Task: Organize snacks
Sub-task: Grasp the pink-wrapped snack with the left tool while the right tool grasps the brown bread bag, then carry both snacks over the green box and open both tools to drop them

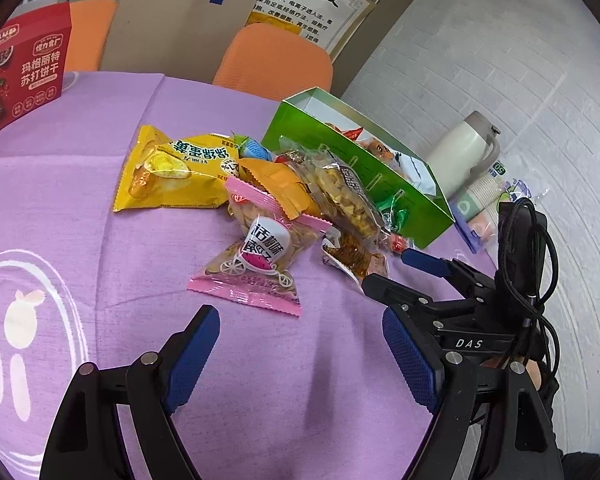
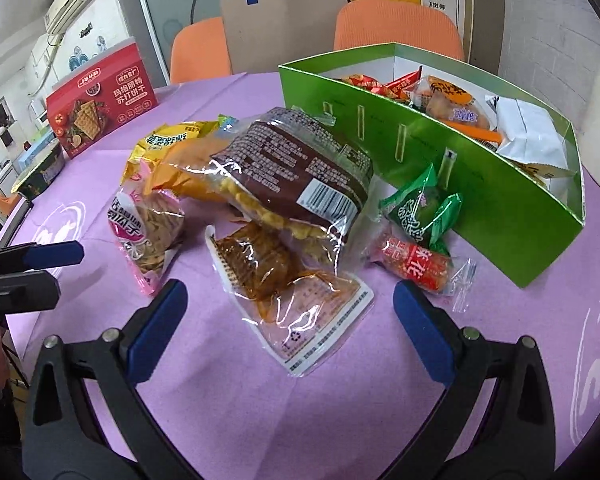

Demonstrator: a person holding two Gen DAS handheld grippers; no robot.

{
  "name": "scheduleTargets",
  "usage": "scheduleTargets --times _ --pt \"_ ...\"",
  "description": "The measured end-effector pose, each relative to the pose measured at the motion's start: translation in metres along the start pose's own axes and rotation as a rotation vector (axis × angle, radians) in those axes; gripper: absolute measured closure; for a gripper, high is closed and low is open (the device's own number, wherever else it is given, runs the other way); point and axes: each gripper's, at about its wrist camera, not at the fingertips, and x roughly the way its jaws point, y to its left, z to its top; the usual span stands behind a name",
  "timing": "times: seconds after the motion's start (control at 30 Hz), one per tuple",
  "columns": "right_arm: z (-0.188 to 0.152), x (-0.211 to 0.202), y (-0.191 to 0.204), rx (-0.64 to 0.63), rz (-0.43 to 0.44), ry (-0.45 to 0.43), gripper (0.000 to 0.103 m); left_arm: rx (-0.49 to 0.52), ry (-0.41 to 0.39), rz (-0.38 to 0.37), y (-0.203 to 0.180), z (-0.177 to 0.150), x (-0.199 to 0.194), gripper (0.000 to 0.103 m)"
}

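Observation:
A heap of snack packets lies on the purple tablecloth (image 1: 80, 208). In the left wrist view a pink packet (image 1: 256, 256) lies nearest, beyond my open, empty left gripper (image 1: 300, 344); a yellow packet (image 1: 172, 172) lies behind it. In the right wrist view my open, empty right gripper (image 2: 288, 304) sits just before a clear packet of brown snack (image 2: 296, 292). A brown-labelled clear bag (image 2: 296, 168) lies on the heap. A green packet (image 2: 420, 208) and a red packet (image 2: 416, 264) lie by the green box (image 2: 500, 208), which holds several snacks.
A red cracker box (image 2: 100, 96) stands at the far left of the table. Two orange chairs (image 2: 396, 24) and a paper bag (image 2: 284, 24) stand behind the table. A white flask (image 1: 464, 152) and a sleeve of paper cups (image 1: 484, 204) sit right of the green box.

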Motion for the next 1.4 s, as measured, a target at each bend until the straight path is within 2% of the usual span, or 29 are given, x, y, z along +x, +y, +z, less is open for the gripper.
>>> scheduleTargets --times 0.1,0.17,0.27,0.33,0.43,0.53,0.6,0.63,0.67,0.73,0.8,0.87,0.93,1.13,1.33,1.4 --pt "-0.001 0.003 0.01 0.006 0.119 0.034 0.001 0.002 -0.003 0.01 0.003 0.005 0.0 0.018" --pt "-0.003 -0.002 0.017 -0.02 0.173 0.026 0.001 0.01 -0.008 0.015 0.005 0.01 0.002 0.018" --pt "0.002 -0.008 0.019 -0.051 0.137 -0.003 0.001 0.016 -0.003 0.026 0.008 0.019 0.009 0.018" --pt "0.007 -0.006 0.016 -0.049 0.116 -0.001 0.001 0.024 0.005 0.036 0.01 0.025 0.015 0.023" --pt "0.014 0.003 0.014 -0.064 0.094 0.015 0.011 0.034 0.022 0.021 0.008 0.029 0.023 0.031" --pt "0.02 0.014 0.014 -0.096 0.055 0.027 0.021 0.043 0.026 0.029 0.006 0.029 0.028 0.033" --pt "0.02 0.019 0.01 -0.093 0.047 0.038 0.024 0.032 0.028 0.038 0.007 0.029 0.032 0.033" --pt "0.018 0.02 0.008 -0.079 0.043 0.05 0.03 0.024 0.029 0.043 0.009 0.029 0.035 0.033" --pt "0.015 0.019 0.007 -0.058 0.059 0.064 0.036 0.015 0.029 0.047 0.01 0.029 0.037 0.033" --pt "0.005 0.012 0.011 -0.054 0.088 0.069 0.042 -0.002 0.038 0.049 0.014 0.029 0.041 0.033" --pt "-0.003 0.004 0.019 -0.07 0.124 0.078 0.042 -0.009 0.042 0.05 0.016 0.027 0.043 0.036" --pt "-0.009 -0.001 0.025 -0.075 0.152 0.077 0.042 -0.018 0.048 0.059 0.019 0.026 0.045 0.046" --pt "-0.01 -0.005 0.029 -0.085 0.131 0.058 0.042 -0.04 0.047 0.06 0.022 0.025 0.045 0.052" --pt "0.002 0.002 0.026 -0.023 0.083 0.035 0.042 -0.086 0.024 0.061 0.025 0.025 0.042 0.052" --pt "0.003 0.013 0.025 0.003 0.052 0.023 0.043 -0.032 0.024 0.083 0.01 0.031 0.05 0.052" --pt "0.004 0.015 0.025 0.004 0.032 0.021 0.047 -0.025 0.03 0.096 0.009 0.031 0.055 0.052"
